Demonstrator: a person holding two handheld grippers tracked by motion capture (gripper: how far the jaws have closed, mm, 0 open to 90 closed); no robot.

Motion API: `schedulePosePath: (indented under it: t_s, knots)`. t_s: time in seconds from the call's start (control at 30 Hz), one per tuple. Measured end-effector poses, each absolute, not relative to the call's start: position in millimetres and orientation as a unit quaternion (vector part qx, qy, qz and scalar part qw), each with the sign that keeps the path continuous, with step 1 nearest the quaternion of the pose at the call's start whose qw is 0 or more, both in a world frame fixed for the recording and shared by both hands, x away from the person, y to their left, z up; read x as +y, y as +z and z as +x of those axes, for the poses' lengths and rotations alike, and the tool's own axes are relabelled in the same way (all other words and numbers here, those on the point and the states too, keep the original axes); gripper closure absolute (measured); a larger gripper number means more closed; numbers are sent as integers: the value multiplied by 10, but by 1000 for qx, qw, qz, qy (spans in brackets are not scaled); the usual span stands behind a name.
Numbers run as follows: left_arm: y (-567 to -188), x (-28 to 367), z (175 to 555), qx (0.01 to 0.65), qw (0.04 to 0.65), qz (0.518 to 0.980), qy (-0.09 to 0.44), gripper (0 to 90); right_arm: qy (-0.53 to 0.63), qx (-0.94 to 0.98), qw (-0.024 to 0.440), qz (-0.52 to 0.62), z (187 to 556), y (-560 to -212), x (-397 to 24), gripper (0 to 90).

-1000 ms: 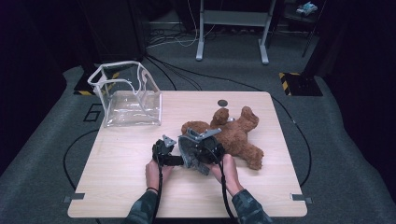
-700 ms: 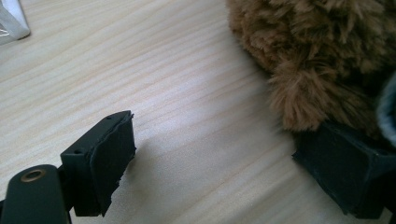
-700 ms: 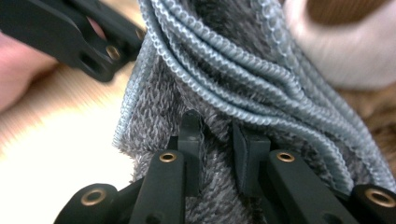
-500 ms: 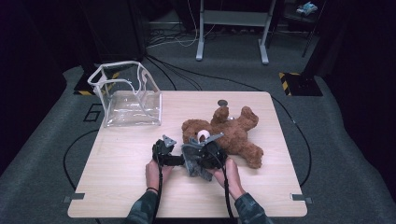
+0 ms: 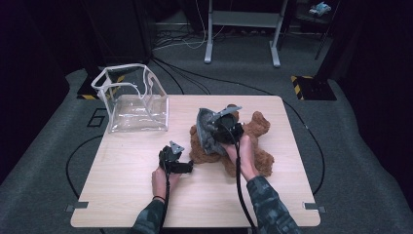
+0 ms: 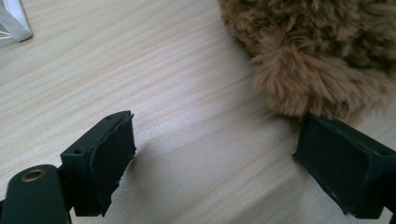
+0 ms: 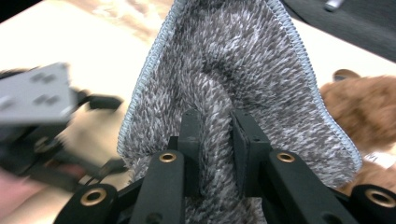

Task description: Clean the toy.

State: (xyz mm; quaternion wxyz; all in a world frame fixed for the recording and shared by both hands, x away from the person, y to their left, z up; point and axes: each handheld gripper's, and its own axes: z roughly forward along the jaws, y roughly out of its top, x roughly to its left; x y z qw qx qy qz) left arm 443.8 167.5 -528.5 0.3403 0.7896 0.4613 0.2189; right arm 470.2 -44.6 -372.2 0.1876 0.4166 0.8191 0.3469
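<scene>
The left gripper [image 5: 182,168] sits low on the table [image 5: 122,195], its jaws wide apart and empty. The right gripper [image 7: 217,135] pinches a grey fuzzy cloth [image 7: 233,70] above the brown teddy bear [image 5: 258,141]. Farther back stands a clear bag [image 5: 131,105].

The grey cloth [image 5: 208,134] hides part of the teddy bear [image 5: 253,141].

A clear plastic bag [image 5: 130,105] stands open at the wooden table's [image 5: 122,195] far left corner
</scene>
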Motion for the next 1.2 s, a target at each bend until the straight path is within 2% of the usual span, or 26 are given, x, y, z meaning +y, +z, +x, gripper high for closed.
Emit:
schedulePosePath:
  t_s: [0.2, 0.37, 0.5, 0.73, 1.2]
  knots:
    - [-5286, 1672, 4432, 461, 339, 790, 219, 113, 330, 806, 214, 443, 4923, -3780, -383, 749]
    - [-5286, 1674, 4435, 460, 339, 790, 222, 113, 298, 827, 174, 444, 5018, -3957, -326, 749]
    - [-5287, 1668, 4432, 462, 341, 788, 221, 113, 303, 833, 161, 435, 4935, -3974, -347, 754]
    - [-5283, 1675, 4434, 458, 337, 793, 220, 113, 315, 837, 176, 411, 4666, -3989, -369, 755]
    - [-5280, 1673, 4430, 458, 334, 793, 223, 112, 342, 831, 171, 404, 4425, -4060, -477, 754]
